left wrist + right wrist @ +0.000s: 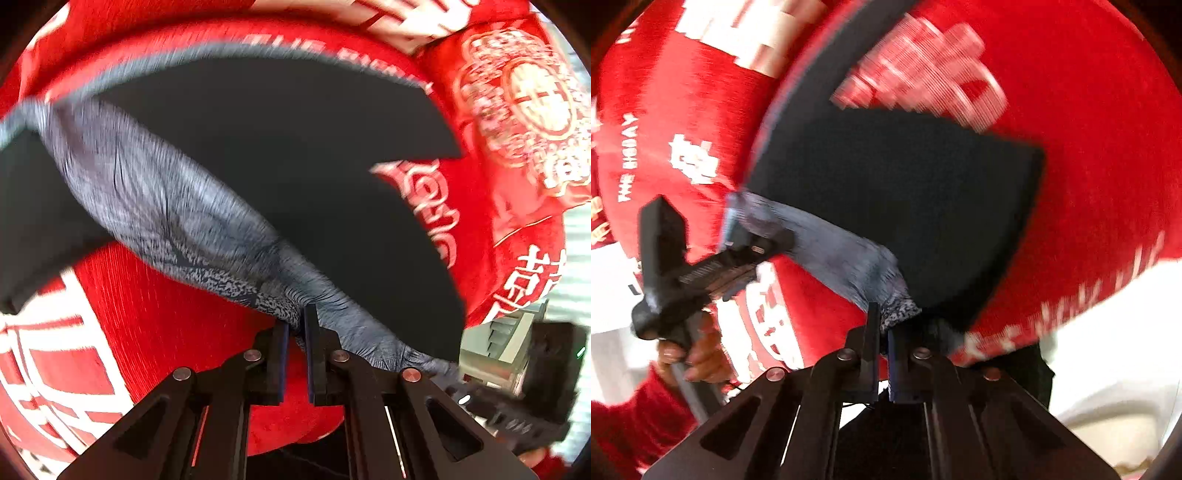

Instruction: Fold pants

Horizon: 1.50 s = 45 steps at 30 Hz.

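Black pants with a grey elastic waistband hang stretched over the red bedspread. My left gripper is shut on the waistband at one end. My right gripper is shut on the waistband at the other end, with the black cloth spread beyond it. In the right wrist view the left gripper shows at the left, clamped on the far end of the band. In the left wrist view the right gripper shows at the lower right. The pants look lifted and blurred.
A red bedspread with white characters and patterns covers the surface under the pants; it also shows in the right wrist view. A hand in a red sleeve holds the left gripper's handle. Pale floor or furniture lies at the right.
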Each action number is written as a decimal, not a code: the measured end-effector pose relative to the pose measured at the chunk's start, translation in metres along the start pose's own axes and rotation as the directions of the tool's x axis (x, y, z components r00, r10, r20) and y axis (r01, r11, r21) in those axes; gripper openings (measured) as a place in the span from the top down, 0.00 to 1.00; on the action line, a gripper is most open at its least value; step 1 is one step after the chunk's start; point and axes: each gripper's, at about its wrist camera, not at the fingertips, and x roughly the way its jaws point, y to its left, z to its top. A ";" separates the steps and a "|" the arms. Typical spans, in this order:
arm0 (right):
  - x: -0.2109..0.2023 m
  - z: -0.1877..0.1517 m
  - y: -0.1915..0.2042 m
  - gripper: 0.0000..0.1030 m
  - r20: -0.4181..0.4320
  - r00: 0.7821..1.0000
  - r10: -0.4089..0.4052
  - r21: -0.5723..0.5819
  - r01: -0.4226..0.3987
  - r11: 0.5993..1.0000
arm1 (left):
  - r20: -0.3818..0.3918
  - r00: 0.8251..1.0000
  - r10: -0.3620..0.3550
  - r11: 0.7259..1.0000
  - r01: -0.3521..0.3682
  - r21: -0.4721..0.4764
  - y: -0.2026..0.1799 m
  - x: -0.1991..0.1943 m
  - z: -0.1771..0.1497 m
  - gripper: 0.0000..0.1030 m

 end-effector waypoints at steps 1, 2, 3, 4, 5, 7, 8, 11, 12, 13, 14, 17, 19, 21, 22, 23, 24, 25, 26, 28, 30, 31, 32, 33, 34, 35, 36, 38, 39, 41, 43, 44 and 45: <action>-0.009 0.009 0.007 0.97 0.011 1.000 0.004 -0.027 -0.003 1.000 | 0.014 1.000 -0.002 1.000 0.002 0.004 -0.006 -0.006 0.005 0.92; -0.020 0.023 0.017 0.97 0.026 1.000 0.012 -0.061 -0.011 0.998 | 0.027 1.000 -0.003 1.000 0.002 0.006 -0.010 -0.010 0.012 0.92; -0.031 0.040 0.026 0.97 0.040 0.999 0.020 -0.095 -0.016 0.995 | 0.042 0.999 0.000 1.000 0.000 0.007 -0.014 -0.015 0.020 0.92; -0.041 0.058 0.035 0.97 0.054 0.998 0.020 -0.131 -0.013 0.991 | 0.060 0.998 0.002 1.000 -0.002 0.004 -0.018 -0.020 0.030 0.92; -0.048 0.073 0.040 0.97 0.063 0.998 0.019 -0.155 -0.009 0.988 | 0.072 0.997 -0.001 1.000 0.001 0.000 -0.020 -0.023 0.038 0.92; -0.064 0.114 0.052 0.97 0.091 0.996 0.018 -0.218 0.002 0.976 | 0.116 0.993 0.000 1.000 0.001 -0.008 -0.023 -0.029 0.062 0.92; -0.069 0.133 0.057 0.97 0.103 0.995 0.009 -0.243 0.016 0.970 | 0.136 0.991 0.005 1.000 -0.003 -0.010 -0.025 -0.030 0.073 0.92; -0.075 0.190 0.071 0.97 0.132 0.991 -0.023 -0.297 0.062 0.953 | 0.223 0.974 0.032 0.999 -0.029 -0.018 -0.028 -0.039 0.109 0.92; -0.076 0.208 0.074 0.97 0.139 0.990 -0.037 -0.300 0.078 0.951 | 0.250 0.967 0.049 0.999 -0.045 -0.021 -0.028 -0.042 0.119 0.92; -0.073 0.231 0.074 0.97 0.144 0.988 -0.058 -0.297 0.099 0.950 | 0.281 0.956 0.079 0.997 -0.073 -0.031 -0.027 -0.044 0.132 0.92; -0.070 0.244 0.073 0.97 0.149 0.986 -0.073 -0.293 0.114 0.949 | 0.301 0.948 0.102 0.995 -0.094 -0.042 -0.025 -0.046 0.142 0.92; -0.049 0.284 0.065 0.97 0.147 0.977 -0.155 -0.282 0.192 0.940 | 0.319 0.928 0.193 0.981 -0.175 -0.083 -0.011 -0.049 0.162 0.92; -0.029 0.300 0.060 0.95 0.127 0.968 -0.217 -0.292 0.245 0.924 | 0.297 0.922 0.249 0.968 -0.227 -0.106 -0.002 -0.043 0.166 0.91; -0.014 0.306 0.054 0.93 0.105 0.962 -0.254 -0.298 0.274 0.915 | 0.262 0.920 0.293 0.955 -0.271 -0.118 0.007 -0.037 0.163 0.91; -0.009 0.309 0.051 0.93 0.100 0.956 -0.276 -0.305 0.293 0.906 | 0.244 0.920 0.307 0.951 -0.285 -0.122 0.011 -0.035 0.159 0.91; -0.007 0.310 0.051 0.93 0.102 0.954 -0.283 -0.313 0.301 0.901 | 0.222 0.921 0.319 0.946 -0.297 -0.127 0.016 -0.031 0.155 0.91; -0.007 0.311 0.052 0.90 0.107 0.952 -0.287 -0.321 0.307 0.896 | 0.205 0.922 0.327 0.943 -0.306 -0.130 0.019 -0.028 0.148 0.91; -0.009 0.311 0.053 0.86 0.116 0.950 -0.291 -0.331 0.313 0.890 | 0.181 0.924 0.337 0.939 -0.317 -0.133 0.022 -0.022 0.144 0.91; -0.011 0.313 0.056 0.72 0.120 0.951 -0.284 -0.345 0.308 0.887 | 0.165 0.925 0.343 0.937 -0.323 -0.135 0.025 -0.019 0.140 0.91; -0.015 0.312 0.063 0.35 0.131 0.955 -0.266 -0.369 0.295 0.881 | 0.130 0.929 0.346 0.934 -0.329 -0.138 0.029 -0.010 0.133 0.91; -0.029 0.306 0.071 0.18 0.215 0.937 -0.275 -0.386 0.340 0.858 | 0.119 0.930 0.347 0.934 -0.331 -0.132 0.025 -0.001 0.132 0.91; -0.036 0.302 0.073 0.18 0.244 0.933 -0.264 -0.392 0.344 0.853 | 0.122 0.928 0.351 0.934 -0.337 -0.122 0.023 0.002 0.131 0.91; -0.040 0.299 0.073 0.18 0.244 0.936 -0.255 -0.384 0.334 0.861 | 0.125 0.924 0.361 0.931 -0.348 -0.111 0.020 0.005 0.132 0.91; -0.043 0.298 0.070 0.19 0.244 0.934 -0.259 -0.366 0.336 0.868 | 0.127 0.921 0.369 0.928 -0.357 -0.106 0.018 0.008 0.133 0.91; -0.044 0.295 0.066 0.22 0.244 0.929 -0.279 -0.343 0.351 0.871 | 0.128 0.919 0.373 0.927 -0.361 -0.103 0.017 0.010 0.134 0.91; -0.044 0.293 0.061 0.33 0.244 0.922 -0.301 -0.325 0.370 0.870 | 0.129 0.917 0.377 0.925 -0.366 -0.102 0.016 0.012 0.136 0.91; -0.042 0.292 0.056 0.50 0.239 0.915 -0.325 -0.313 0.390 0.866 | 0.133 0.915 0.381 0.923 -0.370 -0.103 0.016 0.014 0.140 0.91; -0.034 0.297 0.049 0.66 0.219 0.907 -0.359 -0.298 0.412 0.861 | 0.137 0.909 0.394 0.918 -0.382 -0.107 0.016 0.020 0.148 0.91; -0.030 0.299 0.045 0.69 0.207 0.909 -0.362 -0.289 0.410 0.865 | 0.137 0.906 0.401 0.915 -0.389 -0.109 0.016 0.023 0.152 0.91; -0.018 0.303 0.044 0.69 0.186 0.917 -0.353 -0.282 0.394 0.875 | 0.135 0.898 0.419 0.907 -0.406 -0.114 0.019 0.032 0.159 0.91; -0.002 0.305 0.044 0.69 0.178 0.906 -0.383 -0.309 0.421 0.853 | 0.152 0.885 0.441 0.897 -0.429 -0.108 0.017 0.036 0.162 0.91; 0.010 0.305 0.041 0.70 0.176 0.887 -0.426 -0.327 0.461 0.825 | 0.159 0.877 0.454 0.891 -0.444 -0.097 0.013 0.038 0.161 0.91; 0.017 0.305 0.037 0.69 0.176 0.880 -0.441 -0.337 0.475 0.813 | 0.164 0.868 0.468 0.884 -0.460 -0.082 0.008 0.039 0.159 0.91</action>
